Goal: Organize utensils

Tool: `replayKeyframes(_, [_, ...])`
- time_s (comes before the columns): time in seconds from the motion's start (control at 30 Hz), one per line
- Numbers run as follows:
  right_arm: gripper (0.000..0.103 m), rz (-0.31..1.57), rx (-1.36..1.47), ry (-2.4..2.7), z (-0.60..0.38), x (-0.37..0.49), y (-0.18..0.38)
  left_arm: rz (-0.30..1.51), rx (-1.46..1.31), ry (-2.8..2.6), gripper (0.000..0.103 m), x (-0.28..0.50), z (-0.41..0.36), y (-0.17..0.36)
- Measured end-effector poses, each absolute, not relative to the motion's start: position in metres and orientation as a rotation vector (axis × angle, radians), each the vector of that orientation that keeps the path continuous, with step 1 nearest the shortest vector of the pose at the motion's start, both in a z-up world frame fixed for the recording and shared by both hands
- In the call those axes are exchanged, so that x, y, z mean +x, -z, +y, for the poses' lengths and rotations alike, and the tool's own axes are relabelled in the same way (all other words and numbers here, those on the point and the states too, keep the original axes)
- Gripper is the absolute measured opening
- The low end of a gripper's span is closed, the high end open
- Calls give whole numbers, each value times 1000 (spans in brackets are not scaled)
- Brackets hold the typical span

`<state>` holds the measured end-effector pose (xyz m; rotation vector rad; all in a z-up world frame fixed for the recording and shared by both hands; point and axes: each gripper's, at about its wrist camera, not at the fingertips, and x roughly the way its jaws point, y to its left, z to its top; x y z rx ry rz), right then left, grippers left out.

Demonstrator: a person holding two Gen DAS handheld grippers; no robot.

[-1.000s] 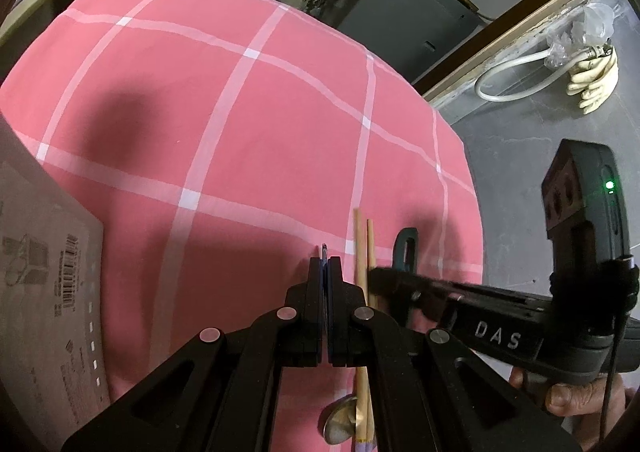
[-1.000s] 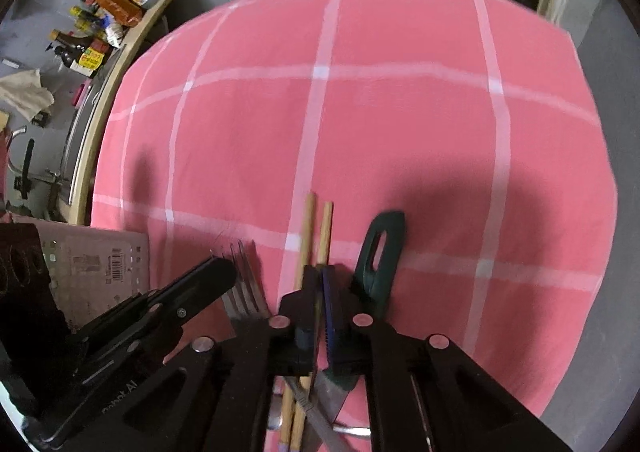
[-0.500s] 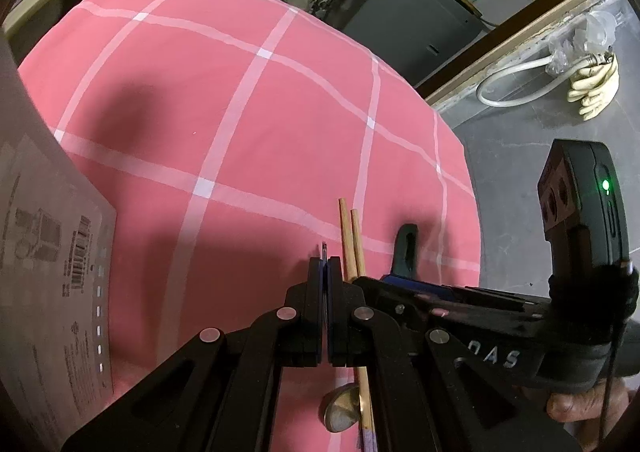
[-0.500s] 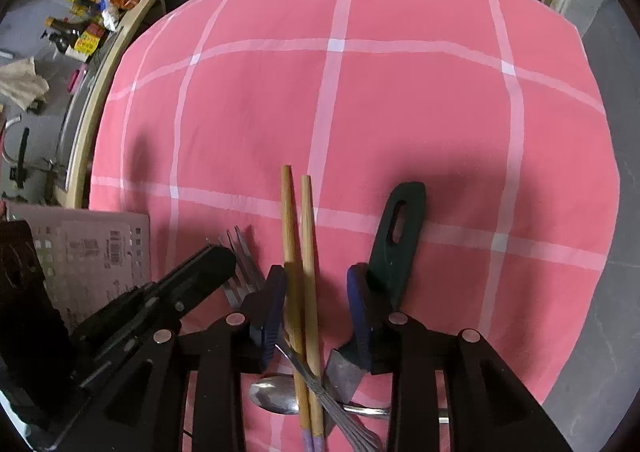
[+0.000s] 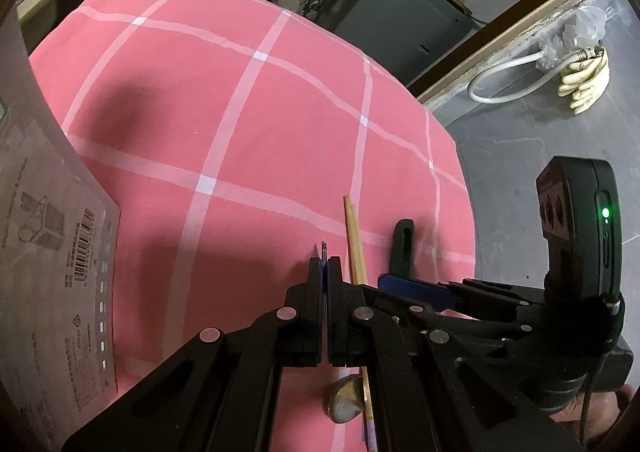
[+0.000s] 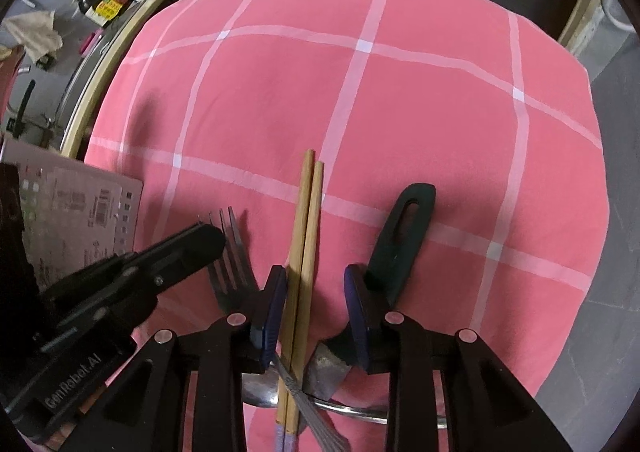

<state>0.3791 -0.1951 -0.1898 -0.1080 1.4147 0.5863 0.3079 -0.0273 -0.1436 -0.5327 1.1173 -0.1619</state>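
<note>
**Wooden chopsticks lay framed between the right gripper's spread pads**

Blue-padded, the right gripper (image 6: 316, 292) stood spread astride the chopsticks (image 6: 305, 236), its jaws having just been opening then easing in a little; the left-side pad looked touching or just beside them, the other well apart. Their long axis ran away from the tool toward the tablecloth's (image 6: 400, 99) far edge. The left gripper (image 5: 325, 264) was pressed together on a thin metal sliver, probably the fork (image 6: 230, 252). A dark-handled utensil (image 6: 404, 232) lay just right. Near the cloth's front edge, a spoon (image 6: 260, 392) and crossing handles were half hidden beneath the jaws.
</note>
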Motion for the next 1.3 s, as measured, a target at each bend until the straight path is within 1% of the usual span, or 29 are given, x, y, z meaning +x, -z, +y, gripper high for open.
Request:
replayKeyframes(0.1, [26, 1405, -135, -597, -198, 377, 190, 1119, -527, 166, 0, 307, -28, 144])
replayKeyframes(0.17, [23, 1412, -122, -630, -200, 377, 190, 1121, -527, 169, 0, 306, -28, 144])
replayKeyframes(0.47, [22, 1471, -158, -584, -186, 395, 192, 1124, -538, 164, 0, 305, -26, 147])
replayKeyframes(0.5, [21, 1472, -174, -587, -184, 398, 192, 1124, -540, 162, 0, 305, -26, 147])
replayKeyframes(0.53, [15, 1470, -185, -581, -182, 401, 192, 1124, -542, 163, 0, 305, -26, 147])
replayKeyframes(0.63, [15, 1467, -165, -596, -180, 406, 193, 1119, -553, 167, 0, 303, -24, 147])
replayKeyframes(0.77, [14, 1415, -174, -607, -183, 403, 192, 1115, -558, 178, 0, 303, -25, 148])
replayKeyframes(0.83, [13, 1409, -136, -610, -188, 402, 193, 1117, -556, 184, 0, 303, -25, 148])
replayKeyframes(0.87, [8, 1414, -89, -615, -194, 404, 194, 1115, -556, 187, 0, 303, -26, 148])
replayKeyframes(0.97, [7, 1421, 29, -628, -208, 409, 198, 1114, -545, 189, 0, 303, -27, 146])
replayKeyframes(1.3, [7, 1360, 156, -650, -224, 391, 202, 1104, -506, 192, 0, 304, -29, 137])
